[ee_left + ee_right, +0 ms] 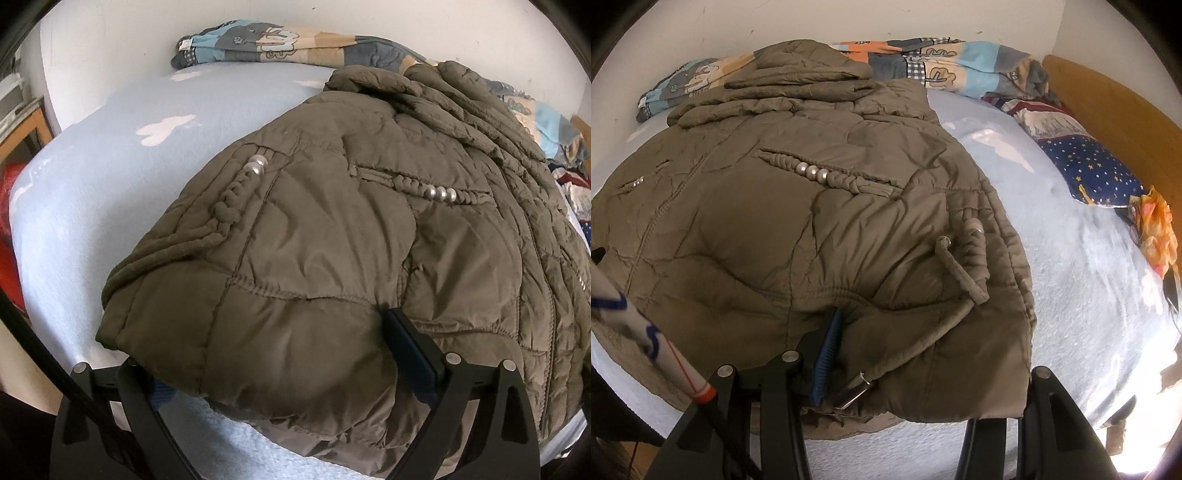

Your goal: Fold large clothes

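1. I see the olive quilted jacket spread across the light-blue bed, filling the centre of both wrist views.
2. My left hand-held gripper is clamped on the jacket's hem corner at 6 o'clock; the right finger presses into the padding, the other is hidden under the fabric.
3. My right hand-held gripper holds the jacket's other hem corner at 6 o'clock; the blue-padded finger digs into the cloth, and the far finger sits beneath the hem edge.
4. A drawstring with a metal tip lies on the hem just right of that finger.
5. Pearl-beaded braid trims cross the jacket front toward 12 o'clock.
6. A patchwork quilt is bunched along the wall at 12 o'clock, partly under the jacket's hood.
7. A starry blue pillow rests at 2 o'clock in the right wrist view, well apart from the jacket.
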`<state>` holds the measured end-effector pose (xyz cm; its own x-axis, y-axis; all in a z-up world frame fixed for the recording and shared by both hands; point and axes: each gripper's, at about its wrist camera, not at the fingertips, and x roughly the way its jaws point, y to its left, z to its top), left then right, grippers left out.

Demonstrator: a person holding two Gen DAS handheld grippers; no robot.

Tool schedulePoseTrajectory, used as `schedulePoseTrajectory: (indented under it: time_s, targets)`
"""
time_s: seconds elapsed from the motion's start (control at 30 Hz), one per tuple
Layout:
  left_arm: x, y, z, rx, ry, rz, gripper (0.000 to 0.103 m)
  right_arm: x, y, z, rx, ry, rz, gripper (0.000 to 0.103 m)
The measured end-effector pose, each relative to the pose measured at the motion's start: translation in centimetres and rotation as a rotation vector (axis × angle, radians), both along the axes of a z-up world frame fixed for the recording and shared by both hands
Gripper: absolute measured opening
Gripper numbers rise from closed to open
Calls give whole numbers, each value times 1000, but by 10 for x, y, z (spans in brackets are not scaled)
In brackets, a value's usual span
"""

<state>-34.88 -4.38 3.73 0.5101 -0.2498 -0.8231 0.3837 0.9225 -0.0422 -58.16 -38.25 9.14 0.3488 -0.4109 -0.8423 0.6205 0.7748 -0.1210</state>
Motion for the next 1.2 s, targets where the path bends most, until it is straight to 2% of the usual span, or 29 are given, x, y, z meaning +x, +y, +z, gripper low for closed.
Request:
schedulePoseTrajectory:
  time_s: [0.1,0.27,0.33,0.9,1.0,1.2]
  targets:
    - [-3,-3,4,15,-24,-31,90,3,4,1,-29,20,15,51]
    - [-13,-9,12,39,-85,-88,66,4,9,3,-71,31,25,46]
    - [-15,-10,14,38,-93,-101,61,4,11,5,-90,36,30,44]
    - [-22,-11,20,58,-139,-138,50,1,17,12,-141,28,41,41]
    - [-24,-12,25,55,-161,-149,44,-1,18,15,-148,18,41,39]
    - [-33,-12,43,22,-236,-183,29,-10,15,37,-154,-74,35,28]
